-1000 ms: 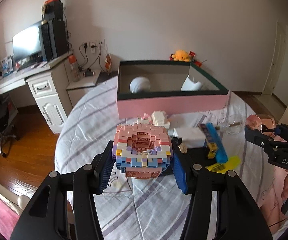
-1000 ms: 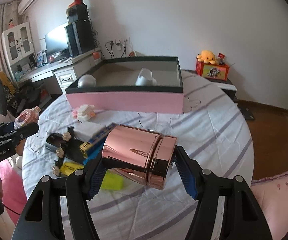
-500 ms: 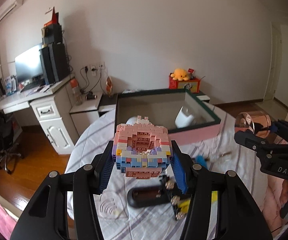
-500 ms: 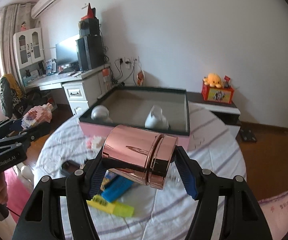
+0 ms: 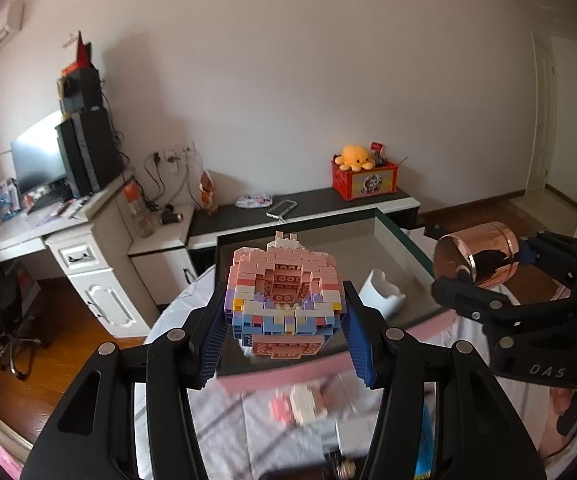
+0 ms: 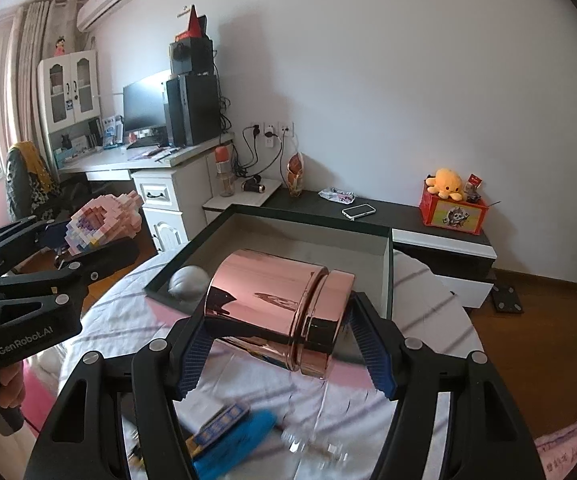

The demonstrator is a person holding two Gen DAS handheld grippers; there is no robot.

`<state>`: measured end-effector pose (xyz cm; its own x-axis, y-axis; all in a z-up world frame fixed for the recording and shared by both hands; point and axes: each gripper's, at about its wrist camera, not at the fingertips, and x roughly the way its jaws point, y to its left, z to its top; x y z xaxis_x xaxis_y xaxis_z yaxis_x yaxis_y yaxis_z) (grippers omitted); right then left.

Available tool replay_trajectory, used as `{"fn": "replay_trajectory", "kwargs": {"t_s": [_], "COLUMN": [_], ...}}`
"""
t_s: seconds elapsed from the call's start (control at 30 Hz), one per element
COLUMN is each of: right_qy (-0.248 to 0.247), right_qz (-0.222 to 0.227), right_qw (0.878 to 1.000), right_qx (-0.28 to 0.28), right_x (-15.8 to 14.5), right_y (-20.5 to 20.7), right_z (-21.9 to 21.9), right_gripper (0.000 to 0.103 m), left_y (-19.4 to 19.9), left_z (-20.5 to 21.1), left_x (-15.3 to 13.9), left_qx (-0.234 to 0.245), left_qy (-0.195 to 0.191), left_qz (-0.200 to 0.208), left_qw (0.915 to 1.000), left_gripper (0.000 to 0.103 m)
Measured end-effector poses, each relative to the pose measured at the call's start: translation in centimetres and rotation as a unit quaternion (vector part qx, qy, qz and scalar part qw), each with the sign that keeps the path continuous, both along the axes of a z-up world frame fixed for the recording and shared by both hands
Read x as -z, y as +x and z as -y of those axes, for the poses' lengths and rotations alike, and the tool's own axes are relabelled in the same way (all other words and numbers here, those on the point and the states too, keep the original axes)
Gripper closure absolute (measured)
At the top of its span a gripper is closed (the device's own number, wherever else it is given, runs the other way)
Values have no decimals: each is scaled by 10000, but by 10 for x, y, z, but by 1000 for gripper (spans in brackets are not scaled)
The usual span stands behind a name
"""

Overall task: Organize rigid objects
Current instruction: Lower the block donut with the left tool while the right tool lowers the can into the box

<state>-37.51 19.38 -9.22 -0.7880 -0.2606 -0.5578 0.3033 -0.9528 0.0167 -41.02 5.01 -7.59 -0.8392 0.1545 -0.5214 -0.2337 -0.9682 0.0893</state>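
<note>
Rigid objects are being gathered into the pink-sided box point(image 6: 248, 364) on the round table point(image 6: 436, 312), and the step in hand looks like a double carry toward it. The left gripper point(image 5: 284, 320) is clamping a pastel brick model point(image 5: 284, 300) between its blue pads, holding it in the air over the box's near wall. The right gripper point(image 6: 280, 332) is gripping a rose-gold canister point(image 6: 276, 308), lying on its side, at its two ends; it too is hanging over the box's near edge. Inside the box a white cup point(image 5: 380, 294) is sitting toward the right wall and a grey ball point(image 6: 188, 282) near the left corner. Outside the box, just in front of its near wall, a small pink-and-white brick piece point(image 5: 300, 402) and a blue block point(image 6: 240, 436) are waiting, blurred. Next, each load probably needs carrying further over the box's floor and lowering onto a bare patch before the jaws let go, keeping the canister from rolling into the cup.
</note>
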Motion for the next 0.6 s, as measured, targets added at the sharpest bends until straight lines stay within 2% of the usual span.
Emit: {"fn": "replay_trajectory", "kwargs": {"t_s": [0.33,0.6], "right_qy": [269,375], "right_qz": [568,1009], "right_qw": [9979,9932], "right_qx": [158,442], "right_x": [38,64], "right_y": [-82,-120], "right_z": [-6,-18], "right_gripper": [36,36], "left_y": [-99,-133], "left_z": [-11,-29], "left_x": [45,86], "left_qx": [-47,-22], "left_qy": [-214,-411], "left_qz": [778,1318], "left_qw": [9967,9904], "left_gripper": [49,49]}}
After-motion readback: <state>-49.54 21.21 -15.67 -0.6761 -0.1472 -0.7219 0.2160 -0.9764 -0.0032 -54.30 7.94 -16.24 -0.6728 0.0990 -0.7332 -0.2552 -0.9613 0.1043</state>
